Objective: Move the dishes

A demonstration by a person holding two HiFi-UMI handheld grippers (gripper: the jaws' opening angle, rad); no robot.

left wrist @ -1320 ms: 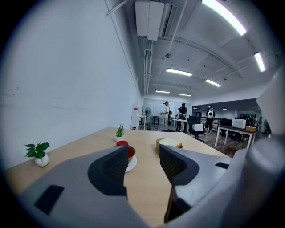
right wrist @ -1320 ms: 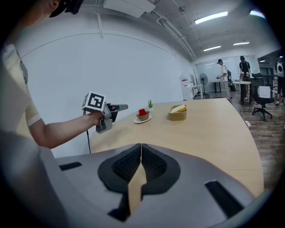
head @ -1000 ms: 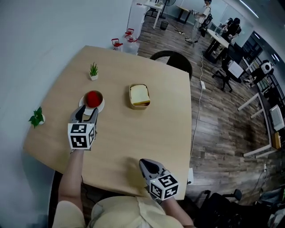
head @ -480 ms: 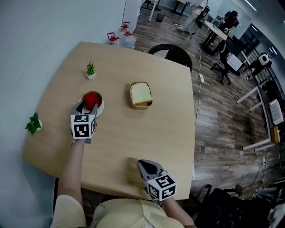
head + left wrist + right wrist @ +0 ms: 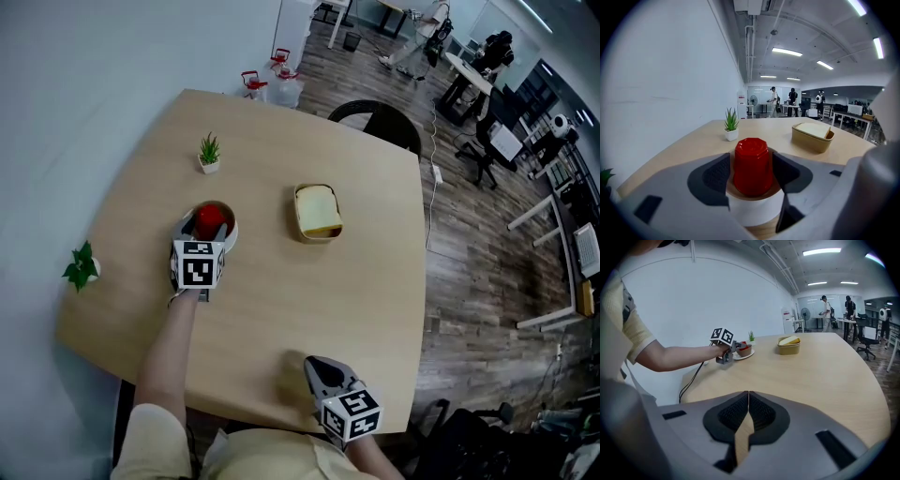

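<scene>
A red cup [image 5: 212, 219] stands upside down in a brown bowl [image 5: 740, 191] on a small white plate [image 5: 229, 234], at the table's left. My left gripper [image 5: 205, 231] reaches over the plate, open, with one pad on each side of the cup [image 5: 752, 165]; a narrow gap shows at the left pad. A tan container [image 5: 319, 213] with a pale yellow block inside sits mid-table, also visible in the left gripper view [image 5: 813, 136]. My right gripper [image 5: 321, 366] hovers at the near table edge, shut [image 5: 748, 401] with nothing in it.
A small potted plant [image 5: 209, 153] stands behind the plate, and another [image 5: 82, 267] sits at the left edge. A black chair [image 5: 380, 117] is tucked in at the far side. The round wooden table [image 5: 309, 300] borders a white wall on the left.
My left gripper has slid forward, so its jaws now flank the red cup instead of stopping short of the plate. The right gripper stays at the near edge.
</scene>
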